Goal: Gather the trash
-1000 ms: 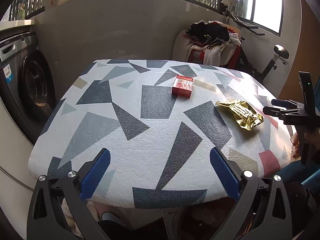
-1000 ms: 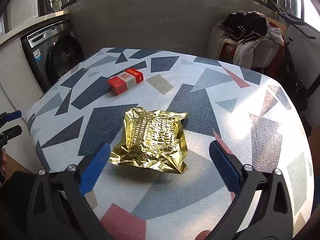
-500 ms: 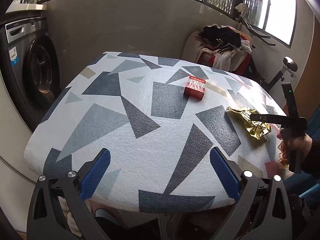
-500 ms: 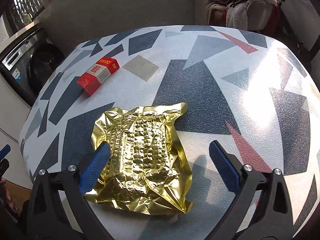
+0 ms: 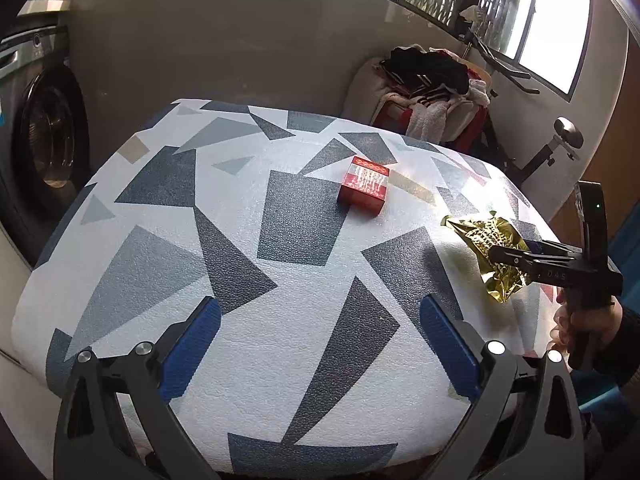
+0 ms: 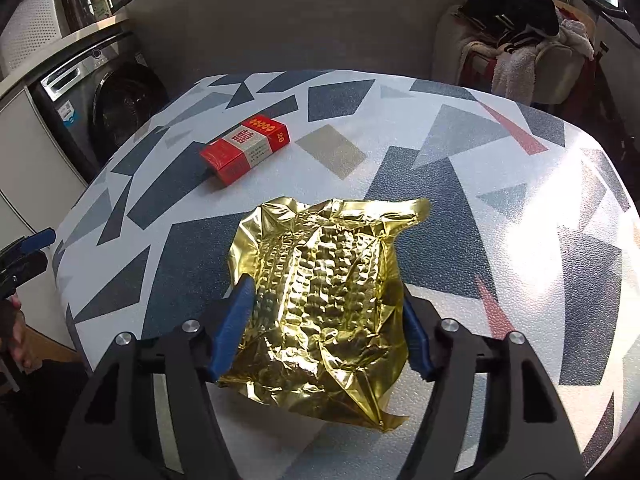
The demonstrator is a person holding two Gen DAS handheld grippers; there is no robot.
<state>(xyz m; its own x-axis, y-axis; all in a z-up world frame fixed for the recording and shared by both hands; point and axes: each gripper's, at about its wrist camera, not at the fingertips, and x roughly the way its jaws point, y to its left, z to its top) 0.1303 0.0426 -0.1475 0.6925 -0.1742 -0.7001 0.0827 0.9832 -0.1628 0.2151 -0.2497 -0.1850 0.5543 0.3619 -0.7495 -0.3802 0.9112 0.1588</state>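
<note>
**Gold wrapper flanked by the right gripper's closing jaws**

In the right wrist view, a crumpled gold foil wrapper (image 6: 320, 300) is seen at the centre and lower centre of the frame, lying on the patterned table (image 6: 520, 184). The right gripper (image 6: 324, 332) is placed around it: the blue pads (image 6: 234, 328) stand at the wrapper's left and right edges, and its jaws have just been closing with the wrapper between them. Whether the pads already press on the foil cannot be told. A red box (image 6: 246, 148) is seen in the upper left of the frame, apart from the wrapper.

In the left wrist view, the left gripper (image 5: 320, 348) is held at the bottom of the frame over the near edge of the table, its fingers spread wide with nothing between them. The red box lies at upper centre, and the wrapper is at the right edge, partly covered by the right gripper, whose handle is held by a hand (image 5: 588, 328). A washing machine (image 5: 44, 148) is visible at the left, and a pile of clothes (image 5: 432, 80) at the upper right.
</note>
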